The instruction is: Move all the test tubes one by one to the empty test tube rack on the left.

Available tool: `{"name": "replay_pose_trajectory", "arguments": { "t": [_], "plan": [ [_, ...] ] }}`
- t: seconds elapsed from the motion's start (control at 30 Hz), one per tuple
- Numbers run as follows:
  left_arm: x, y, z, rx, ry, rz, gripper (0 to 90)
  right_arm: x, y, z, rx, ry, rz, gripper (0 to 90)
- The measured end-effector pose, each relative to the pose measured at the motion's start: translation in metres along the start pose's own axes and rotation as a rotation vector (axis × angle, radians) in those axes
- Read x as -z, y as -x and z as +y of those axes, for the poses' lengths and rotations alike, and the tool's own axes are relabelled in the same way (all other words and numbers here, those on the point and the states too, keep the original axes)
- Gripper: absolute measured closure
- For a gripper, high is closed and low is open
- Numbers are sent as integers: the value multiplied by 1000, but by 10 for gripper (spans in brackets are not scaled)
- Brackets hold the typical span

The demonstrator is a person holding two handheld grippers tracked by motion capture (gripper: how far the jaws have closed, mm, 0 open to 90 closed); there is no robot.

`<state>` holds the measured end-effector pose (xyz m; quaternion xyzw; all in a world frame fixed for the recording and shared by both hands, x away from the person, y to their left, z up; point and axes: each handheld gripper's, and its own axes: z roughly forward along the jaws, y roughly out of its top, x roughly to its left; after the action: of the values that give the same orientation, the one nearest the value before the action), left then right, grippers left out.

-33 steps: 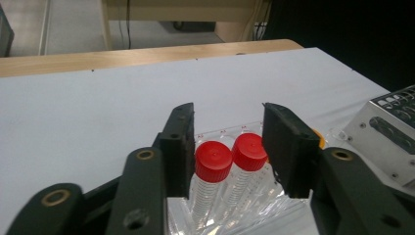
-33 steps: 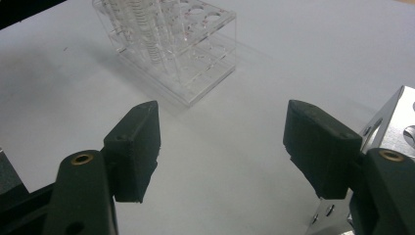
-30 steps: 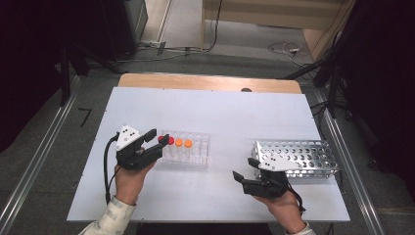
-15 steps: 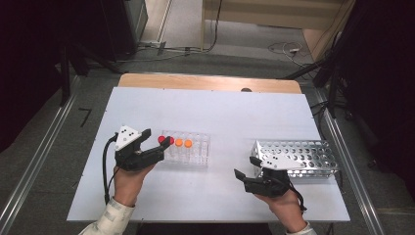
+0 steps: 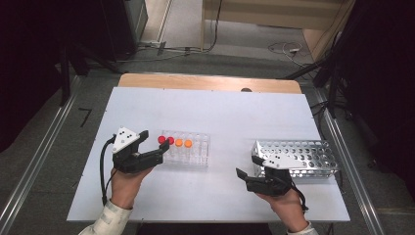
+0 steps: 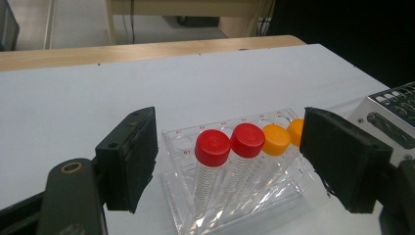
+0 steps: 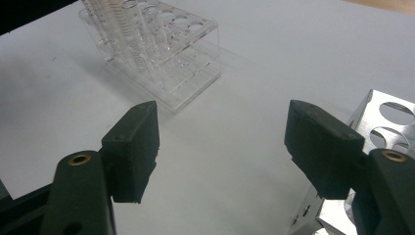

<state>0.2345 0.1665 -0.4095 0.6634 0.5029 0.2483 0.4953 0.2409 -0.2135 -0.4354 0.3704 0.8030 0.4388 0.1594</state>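
Left tool: jaws wide apart, holding nothing, its flat black rubbery pads standing either side of the near end of the clear rack without touching it. The rack is a clear plastic block with rows of round holes, standing on the matte white surface left of centre. It carries four ribbed see-through tubes in a row: two with red caps nearest the left tool, then two with orange caps. Caps are round, smooth and flat-topped; the tubes lean slightly in the left gripper view.

Right tool: jaws also spread wide, empty, held low just beside the near left corner of the metal rack. This rack is shiny perforated sheet metal, box-shaped, with a grid of round holes, no tubes visible in it. The two racks sit well apart.
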Motion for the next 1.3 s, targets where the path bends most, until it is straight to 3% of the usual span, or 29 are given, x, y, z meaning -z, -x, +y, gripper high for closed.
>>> {"name": "replay_pose_trajectory", "arguments": {
  "t": [1.3],
  "plan": [
    [18, -10, -11, 6, 9, 51, 174, 21, 24, -1, -34, 42, -55, 260]
  ]
}}
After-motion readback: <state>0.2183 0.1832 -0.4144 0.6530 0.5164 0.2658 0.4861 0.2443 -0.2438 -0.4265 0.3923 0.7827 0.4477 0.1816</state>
